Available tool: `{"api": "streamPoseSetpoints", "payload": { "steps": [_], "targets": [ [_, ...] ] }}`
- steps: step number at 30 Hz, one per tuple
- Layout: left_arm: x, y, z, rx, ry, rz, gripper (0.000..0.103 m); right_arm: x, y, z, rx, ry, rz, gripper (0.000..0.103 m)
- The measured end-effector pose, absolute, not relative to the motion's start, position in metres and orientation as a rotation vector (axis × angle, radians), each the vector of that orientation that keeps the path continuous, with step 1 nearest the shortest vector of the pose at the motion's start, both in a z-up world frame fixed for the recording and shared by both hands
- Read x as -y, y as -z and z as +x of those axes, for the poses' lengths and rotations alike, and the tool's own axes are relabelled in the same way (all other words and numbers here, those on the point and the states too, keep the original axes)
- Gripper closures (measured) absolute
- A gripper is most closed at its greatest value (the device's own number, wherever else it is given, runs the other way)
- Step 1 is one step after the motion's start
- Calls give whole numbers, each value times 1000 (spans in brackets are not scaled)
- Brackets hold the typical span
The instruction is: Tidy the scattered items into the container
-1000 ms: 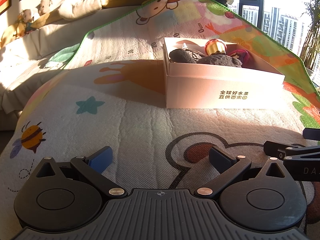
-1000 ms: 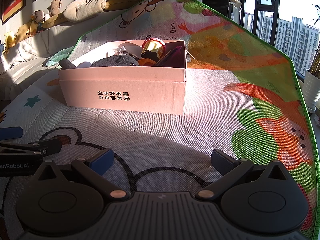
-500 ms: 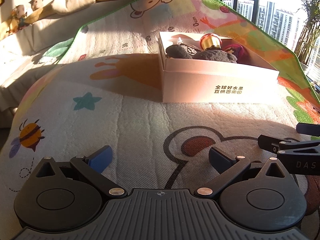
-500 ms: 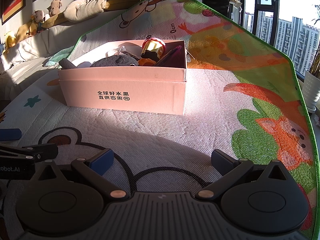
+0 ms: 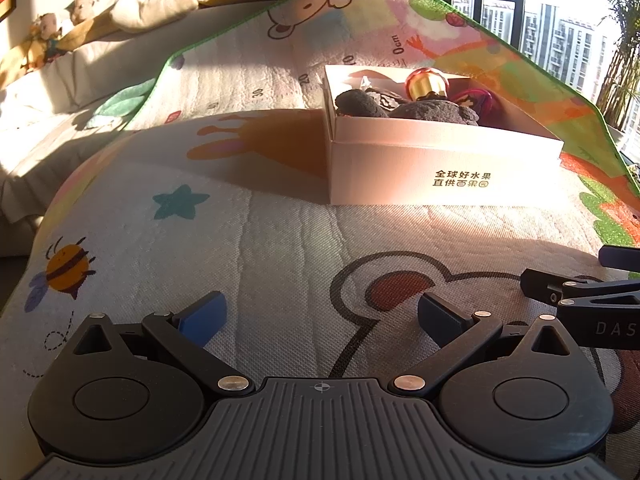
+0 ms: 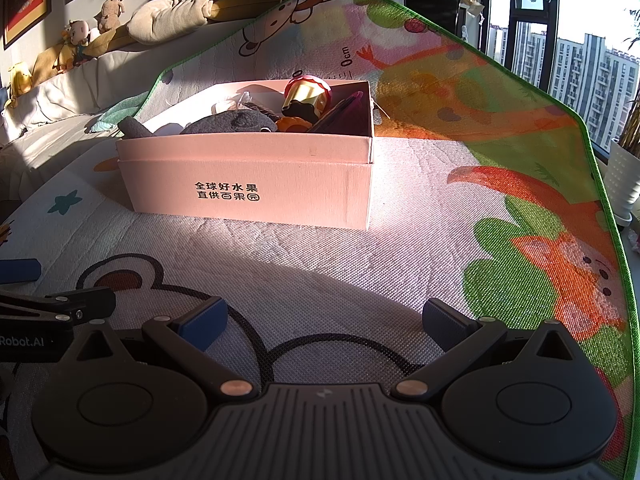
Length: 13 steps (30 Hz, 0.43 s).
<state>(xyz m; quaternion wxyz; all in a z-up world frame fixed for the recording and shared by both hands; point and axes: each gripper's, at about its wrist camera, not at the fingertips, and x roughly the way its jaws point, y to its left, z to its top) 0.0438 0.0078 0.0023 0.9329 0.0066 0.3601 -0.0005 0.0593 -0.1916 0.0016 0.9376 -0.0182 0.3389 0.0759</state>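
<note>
A pink cardboard box (image 5: 440,168) (image 6: 248,184) stands on the cartoon play mat (image 5: 260,240) (image 6: 420,240). Inside lie a grey plush toy (image 5: 432,112) (image 6: 228,122), a red and gold figure (image 5: 426,84) (image 6: 306,94) and a purple item (image 5: 478,102). My left gripper (image 5: 322,318) is open and empty, low over the mat, well in front of the box. My right gripper (image 6: 324,320) is open and empty, also in front of the box. Each gripper shows at the edge of the other's view.
A sofa back with plush toys (image 6: 100,16) and a rolled cushion (image 6: 168,16) runs along the far left. Windows (image 6: 580,52) and a white plant pot (image 6: 626,180) are at the right. The mat's green edge (image 6: 612,220) falls off at the right.
The left gripper has shifted slightly, so the box sits a bit differently in its view. The right gripper has stayed still. Both remain open.
</note>
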Motion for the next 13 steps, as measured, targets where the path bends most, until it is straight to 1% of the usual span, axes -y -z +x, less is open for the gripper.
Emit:
{"api": "streamPoseSetpoints", "payload": {
  "steps": [13],
  "targets": [
    [-7,-3,43,-737,4,14,0,191,-1,59,-693,-155,-37,0]
  ]
}}
